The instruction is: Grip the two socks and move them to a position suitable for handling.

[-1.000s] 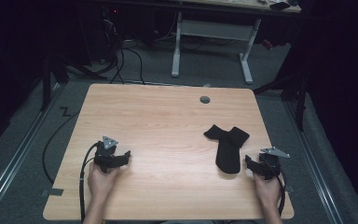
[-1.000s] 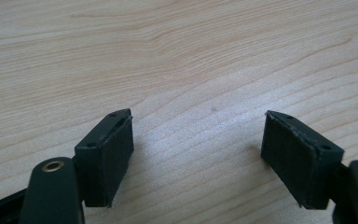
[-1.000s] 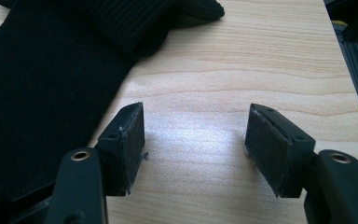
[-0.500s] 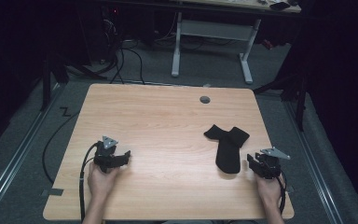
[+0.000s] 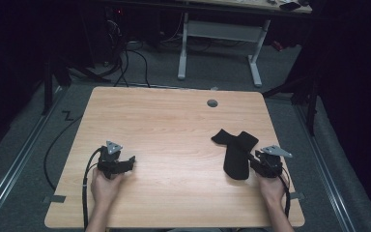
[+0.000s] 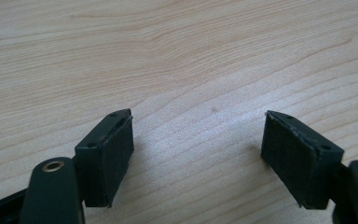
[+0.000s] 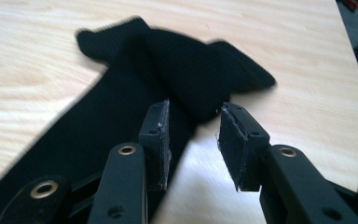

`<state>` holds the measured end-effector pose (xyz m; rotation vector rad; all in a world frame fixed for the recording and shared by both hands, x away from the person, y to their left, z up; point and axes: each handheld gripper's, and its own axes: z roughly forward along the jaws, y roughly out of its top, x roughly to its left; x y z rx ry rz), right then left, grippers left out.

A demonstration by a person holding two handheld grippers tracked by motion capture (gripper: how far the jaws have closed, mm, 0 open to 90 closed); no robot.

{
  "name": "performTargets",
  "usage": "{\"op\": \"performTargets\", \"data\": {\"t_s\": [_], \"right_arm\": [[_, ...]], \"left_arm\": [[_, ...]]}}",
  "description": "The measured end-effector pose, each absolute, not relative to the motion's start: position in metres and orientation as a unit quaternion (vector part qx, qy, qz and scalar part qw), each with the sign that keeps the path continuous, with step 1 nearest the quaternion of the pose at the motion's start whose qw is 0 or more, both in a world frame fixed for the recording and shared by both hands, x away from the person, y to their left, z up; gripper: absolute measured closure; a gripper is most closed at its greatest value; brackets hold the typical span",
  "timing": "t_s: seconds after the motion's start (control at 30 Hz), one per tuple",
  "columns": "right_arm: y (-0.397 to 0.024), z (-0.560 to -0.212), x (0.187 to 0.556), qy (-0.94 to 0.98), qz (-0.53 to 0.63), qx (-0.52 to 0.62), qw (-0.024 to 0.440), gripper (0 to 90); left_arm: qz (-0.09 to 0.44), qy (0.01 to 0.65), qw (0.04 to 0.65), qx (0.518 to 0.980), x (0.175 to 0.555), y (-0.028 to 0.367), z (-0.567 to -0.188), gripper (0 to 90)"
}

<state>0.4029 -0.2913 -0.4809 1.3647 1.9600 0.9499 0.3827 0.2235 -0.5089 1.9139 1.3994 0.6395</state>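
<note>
Since the earlier frames, the right claw (image 5: 254,159) has edged up the counter (image 5: 174,125) toward the black sock (image 5: 235,153), and its jaws have just been closing; they now stand partly apart, with bare wood and the sock's edge in the gap, and the pads do not press on the cloth. In the right gripper view, the right claw (image 7: 193,140) has one pad over the sock (image 7: 135,93) and the other over the counter (image 7: 307,70) beside it. The sock lies flat on the right half of the counter, bent, with its cuff end pointing away from the person. A second dark piece crosses it at the far end, though whether that is another sock cannot be told. The left claw (image 5: 130,160) rests on the counter's left side, well apart from the sock. In the left gripper view, the left claw (image 6: 198,154) is spread wide and released, with plain wood between its pads.
</note>
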Motion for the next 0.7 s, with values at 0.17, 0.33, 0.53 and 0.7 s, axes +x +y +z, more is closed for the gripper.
{"op": "performTargets", "data": {"t_s": [0.17,0.33,0.53,0.7], "right_arm": [[-0.275,-0.48,0.417,0.741,0.348,0.496,0.289,61.8],[-0.266,-0.48,0.427,0.741,0.342,0.495,0.298,60.6],[-0.257,-0.48,0.444,0.739,0.333,0.502,0.301,59.5],[-0.256,-0.486,0.454,0.742,0.325,0.51,0.29,68.0]], "left_arm": [[0.245,0.537,0.336,0.734,0.383,0.224,-0.509,25.5],[0.245,0.537,0.336,0.734,0.383,0.224,-0.509,25.5],[0.245,0.537,0.336,0.734,0.383,0.224,-0.509,25.5],[0.245,0.537,0.336,0.734,0.383,0.224,-0.509,25.5]]}}
